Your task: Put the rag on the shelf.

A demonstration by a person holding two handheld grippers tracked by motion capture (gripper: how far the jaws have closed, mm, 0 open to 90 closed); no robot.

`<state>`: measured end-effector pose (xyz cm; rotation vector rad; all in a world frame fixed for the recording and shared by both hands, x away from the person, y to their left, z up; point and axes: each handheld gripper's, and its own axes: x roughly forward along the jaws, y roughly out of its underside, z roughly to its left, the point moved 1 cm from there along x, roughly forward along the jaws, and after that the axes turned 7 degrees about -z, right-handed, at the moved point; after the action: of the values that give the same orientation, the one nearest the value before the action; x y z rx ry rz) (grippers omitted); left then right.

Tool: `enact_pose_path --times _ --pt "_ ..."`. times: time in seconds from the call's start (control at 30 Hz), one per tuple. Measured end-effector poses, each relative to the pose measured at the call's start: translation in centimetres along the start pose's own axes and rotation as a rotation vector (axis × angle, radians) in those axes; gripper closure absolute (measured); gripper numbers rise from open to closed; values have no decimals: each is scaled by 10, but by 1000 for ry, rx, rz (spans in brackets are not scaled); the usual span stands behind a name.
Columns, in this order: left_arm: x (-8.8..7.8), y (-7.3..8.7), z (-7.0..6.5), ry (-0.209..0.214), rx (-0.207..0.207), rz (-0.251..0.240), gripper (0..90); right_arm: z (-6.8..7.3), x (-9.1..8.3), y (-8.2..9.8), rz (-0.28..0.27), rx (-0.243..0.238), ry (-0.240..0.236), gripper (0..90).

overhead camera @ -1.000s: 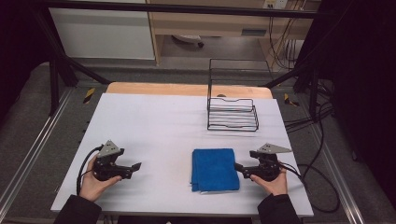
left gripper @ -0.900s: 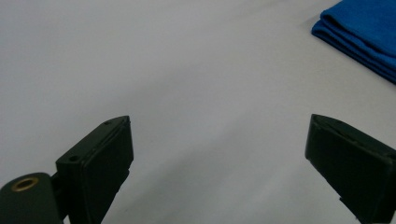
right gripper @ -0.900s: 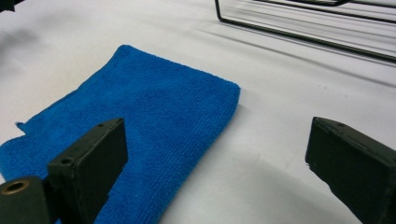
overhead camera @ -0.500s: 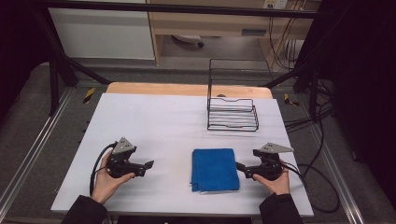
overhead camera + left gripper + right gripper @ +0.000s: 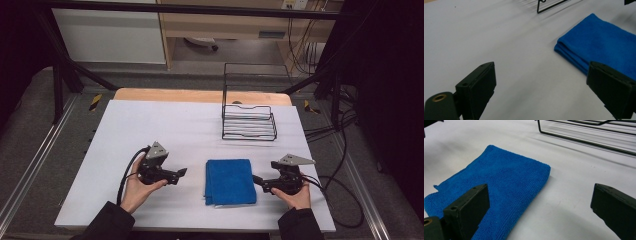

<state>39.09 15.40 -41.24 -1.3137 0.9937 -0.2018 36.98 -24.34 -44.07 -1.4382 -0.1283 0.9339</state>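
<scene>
Approach stage: folded cloth flat and ungripped, nothing lifted yet.

High view: blue cloth (image 5: 230,181) at lower centre of white table (image 5: 150,125), left gripper (image 5: 181,172) and right gripper (image 5: 256,179) flanking, wire rack (image 5: 249,122) above, empty. Left gripper view: jaws apart, cloth (image 5: 604,45) upper right, untouched. Right gripper view: jaws wide after just opening, nothing clamped, cloth (image 5: 504,187) at left. Remaining, by judgement: grasp and placement.

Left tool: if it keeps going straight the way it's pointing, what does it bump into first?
Most likely the folded blue towel. The left tool points across the table at the towel's near edge, with bare white tabletop between them, though its height above the table is unclear.
</scene>
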Motion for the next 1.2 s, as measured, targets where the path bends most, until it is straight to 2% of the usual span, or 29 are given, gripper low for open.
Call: enact_pose_path --times 0.3,0.63,0.73,0.93,1.07,1.2 --pt "28 -16 -16 14 10 17 117 1 0 1 4 -3 -4 30" --pt "58 -22 -31 20 -22 48 192 2 0 2 7 -2 -6 32" --pt "64 -22 -33 29 -46 53 246 2 0 2 11 0 -7 34" --pt "79 -20 -33 3 -66 93 374 2 1 3 19 -6 -10 36" --pt "88 -18 -35 -12 -53 122 440 2 1 3 20 -5 -10 38" --pt "94 -16 -36 -13 -63 139 506 3 2 3 23 -2 -12 40"
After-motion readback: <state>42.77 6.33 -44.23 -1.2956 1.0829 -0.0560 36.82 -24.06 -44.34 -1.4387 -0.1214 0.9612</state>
